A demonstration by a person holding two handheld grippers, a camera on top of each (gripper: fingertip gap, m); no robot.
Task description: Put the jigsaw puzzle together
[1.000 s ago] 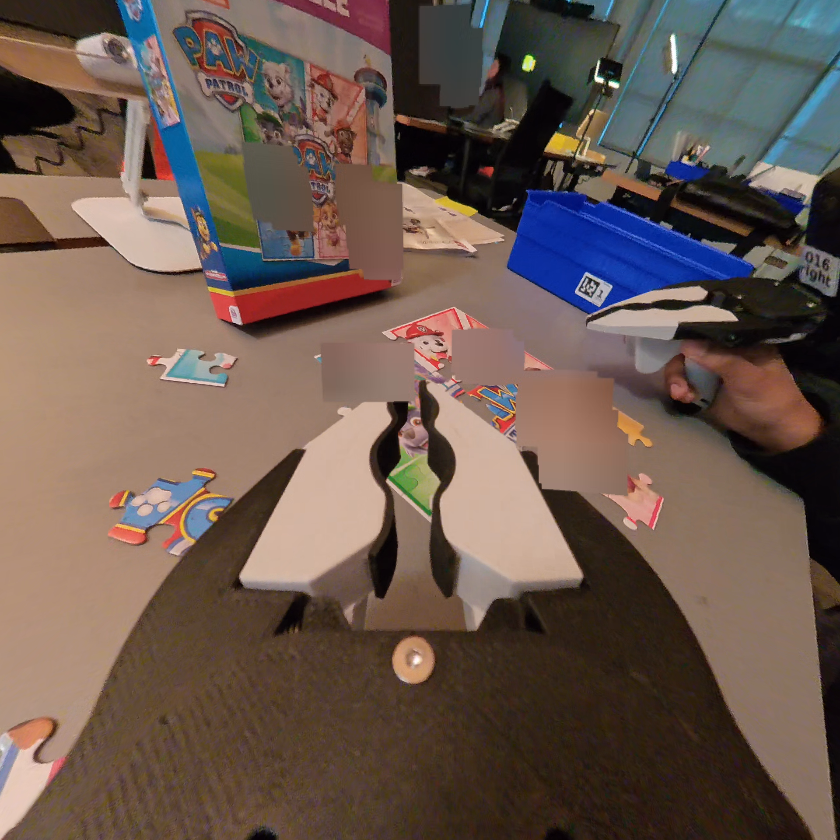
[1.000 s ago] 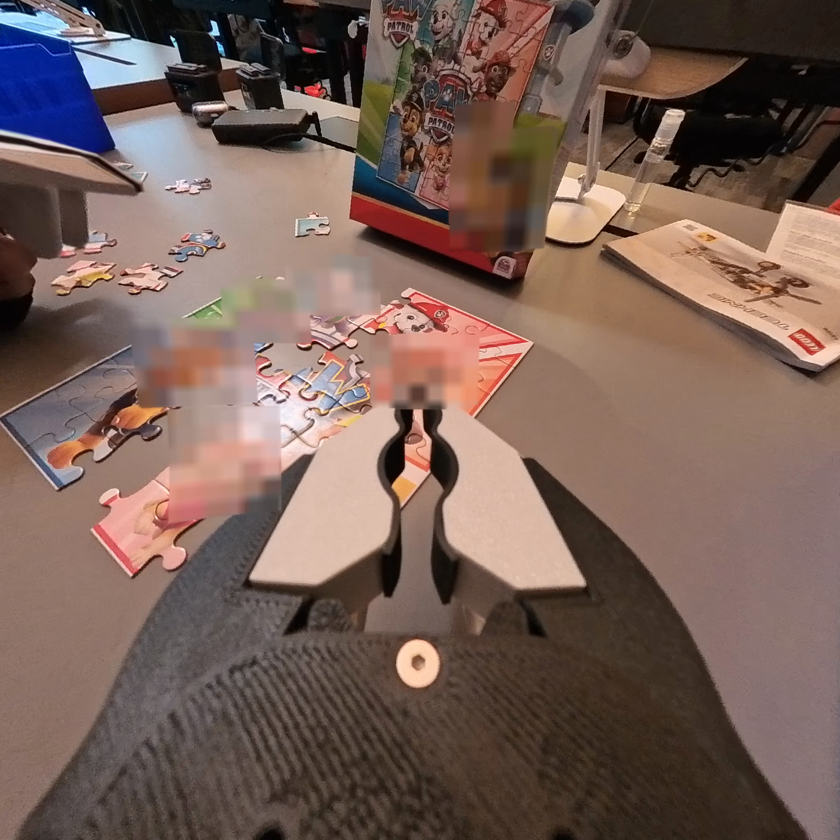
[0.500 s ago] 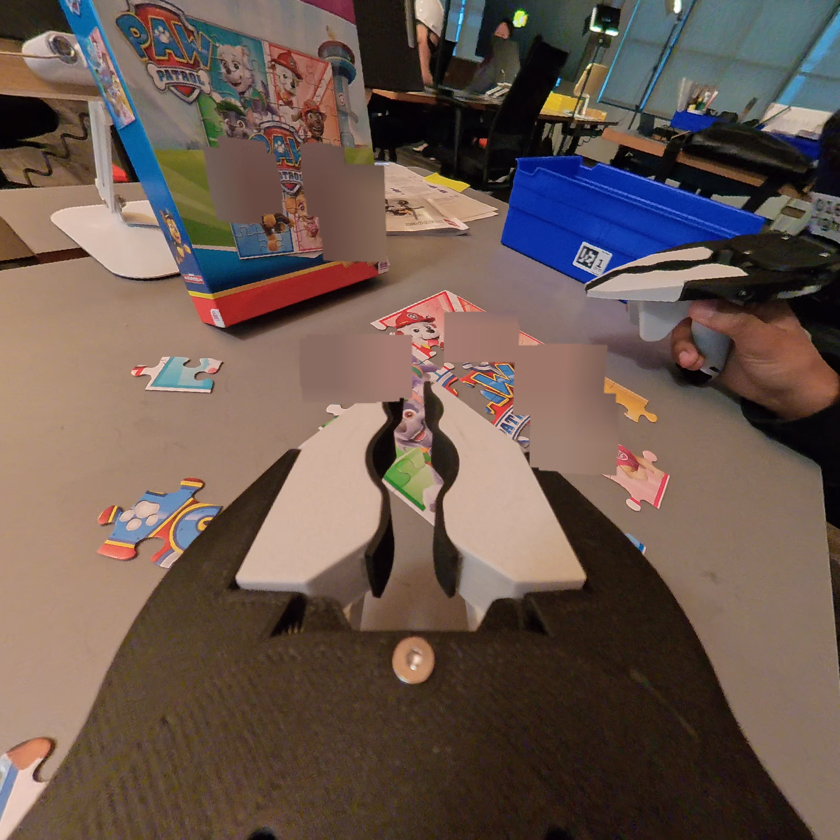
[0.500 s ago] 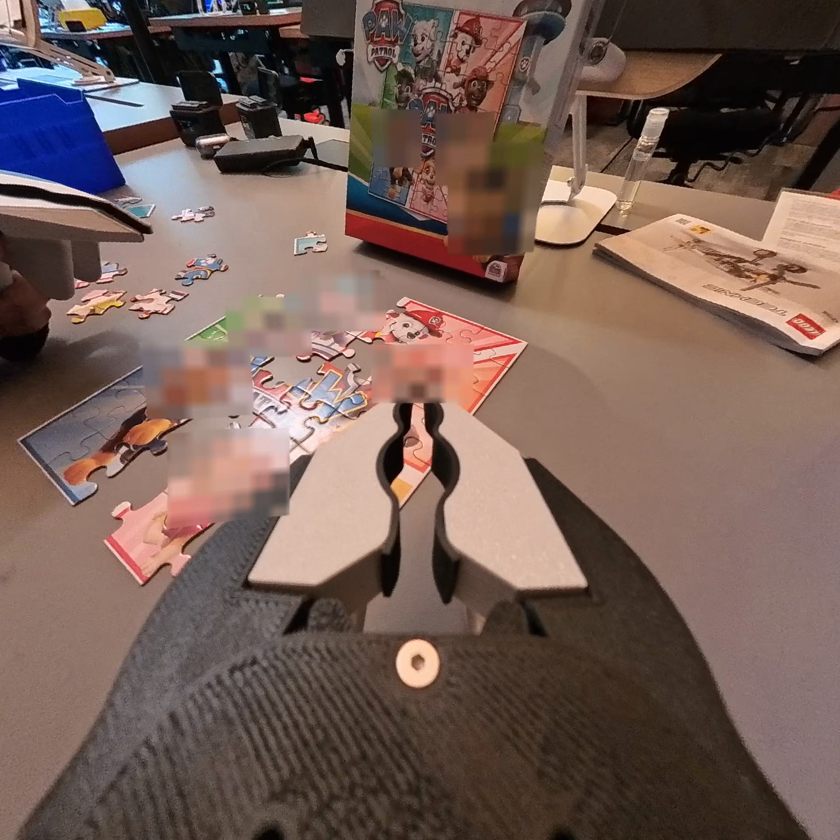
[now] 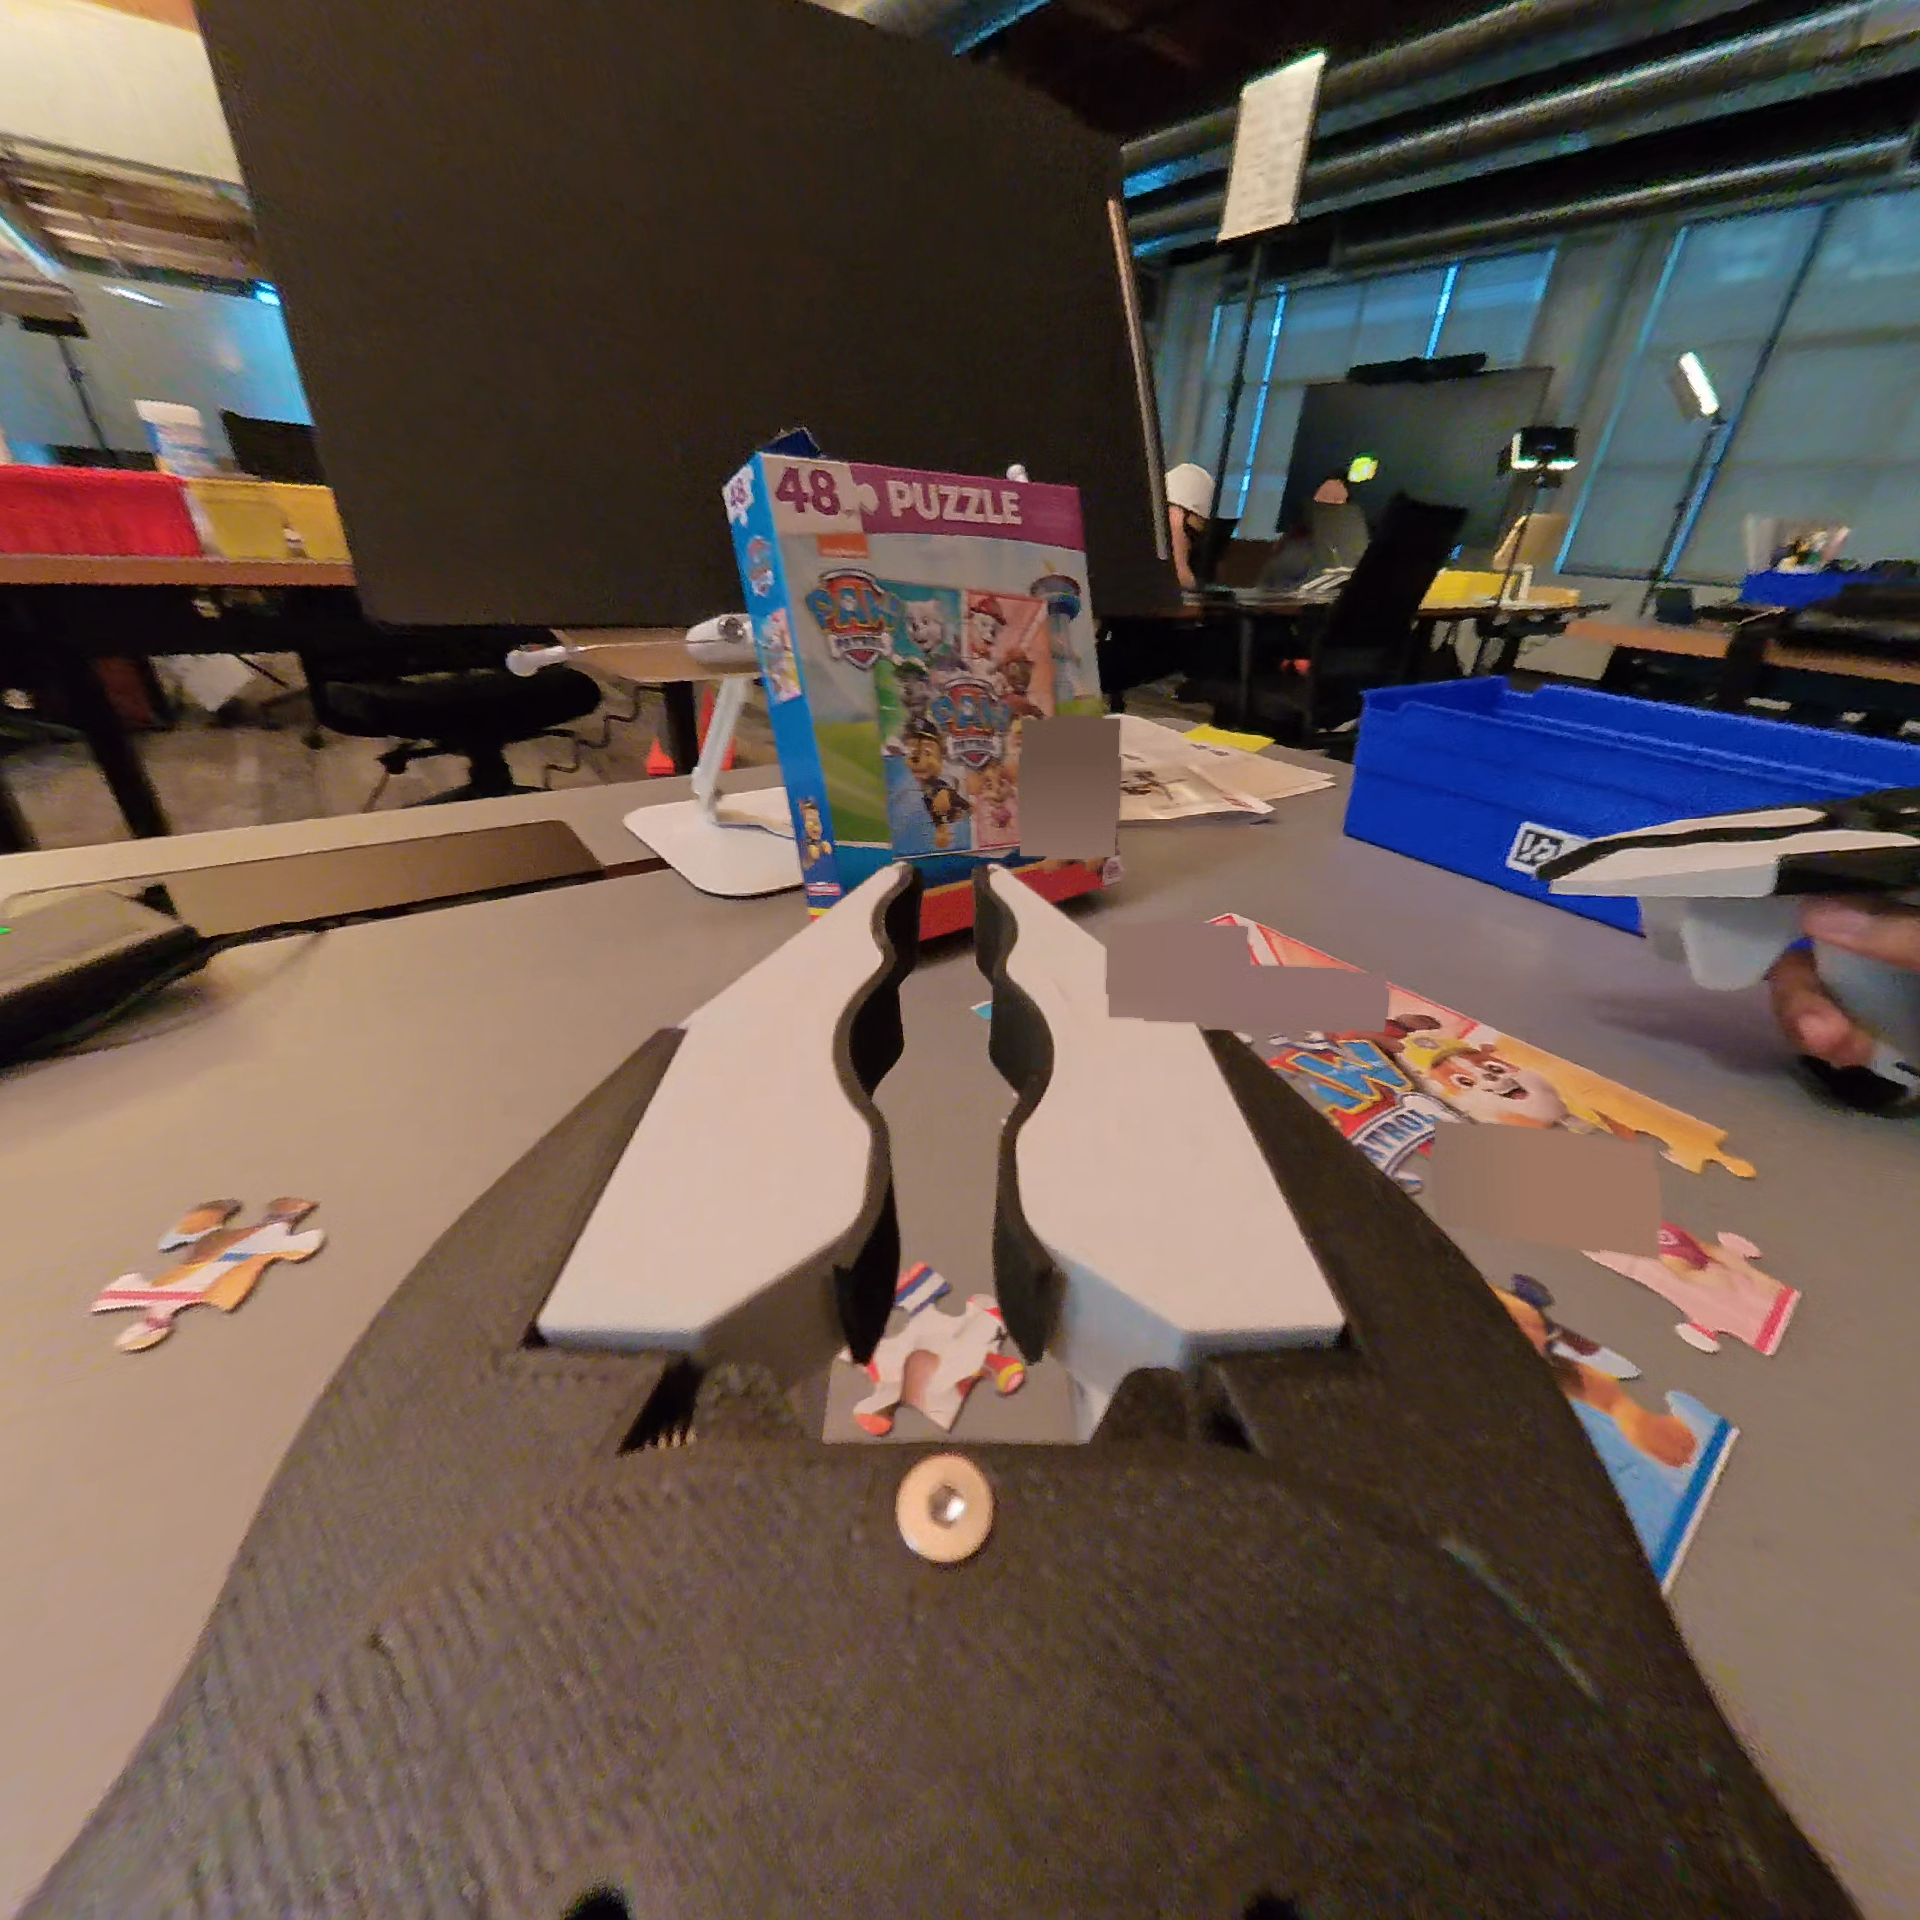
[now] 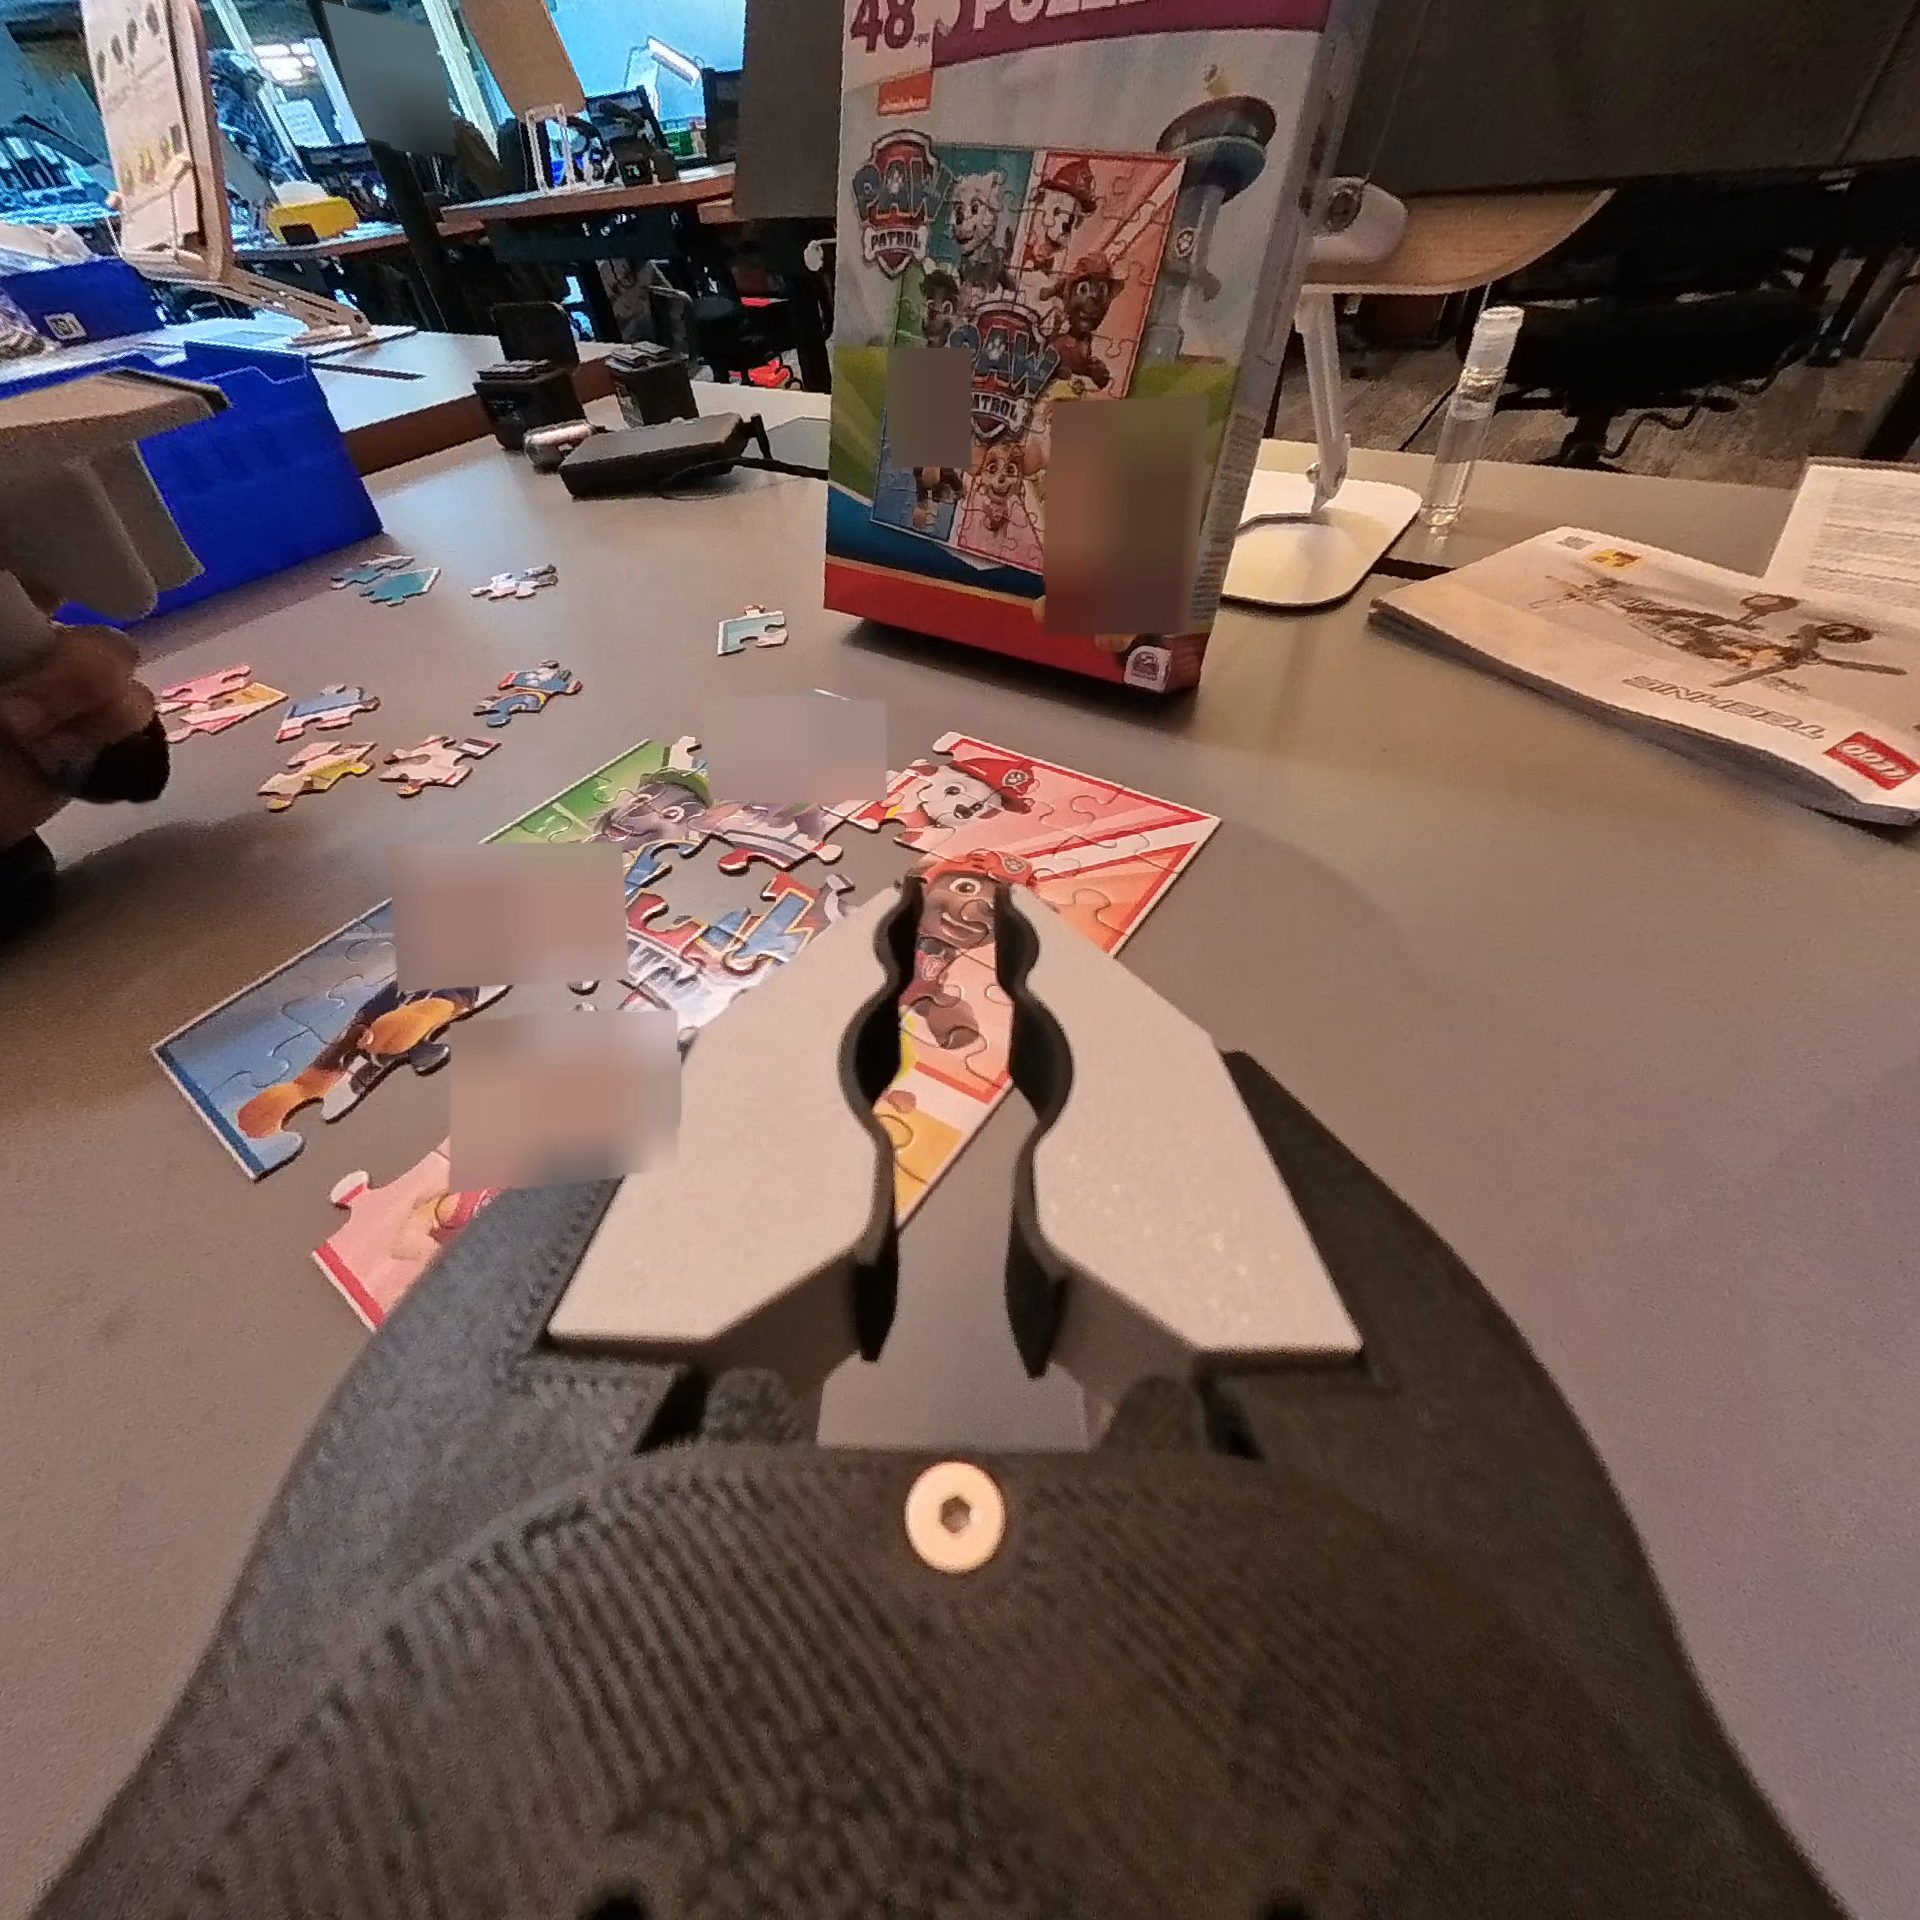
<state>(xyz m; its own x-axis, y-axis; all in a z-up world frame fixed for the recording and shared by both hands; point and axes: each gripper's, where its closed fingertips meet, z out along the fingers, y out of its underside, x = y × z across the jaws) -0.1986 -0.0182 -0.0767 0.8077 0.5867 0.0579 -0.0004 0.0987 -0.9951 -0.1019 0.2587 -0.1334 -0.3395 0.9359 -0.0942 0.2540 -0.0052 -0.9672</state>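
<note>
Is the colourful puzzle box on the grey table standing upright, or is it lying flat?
Upright. The puzzle box stands on its narrow red bottom edge on the table, its printed front facing the partly assembled puzzle.

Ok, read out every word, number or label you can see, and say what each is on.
I won't read out writing, but these things bear it:
Puzzle box: top banner, logos.
Booklet: cover title, small logo.
White sheet: print too small to read.
Blue bin: white coded tag.
Hanging paper: too blurred to read.
Half-built puzzle: lettering at its middle.
</note>
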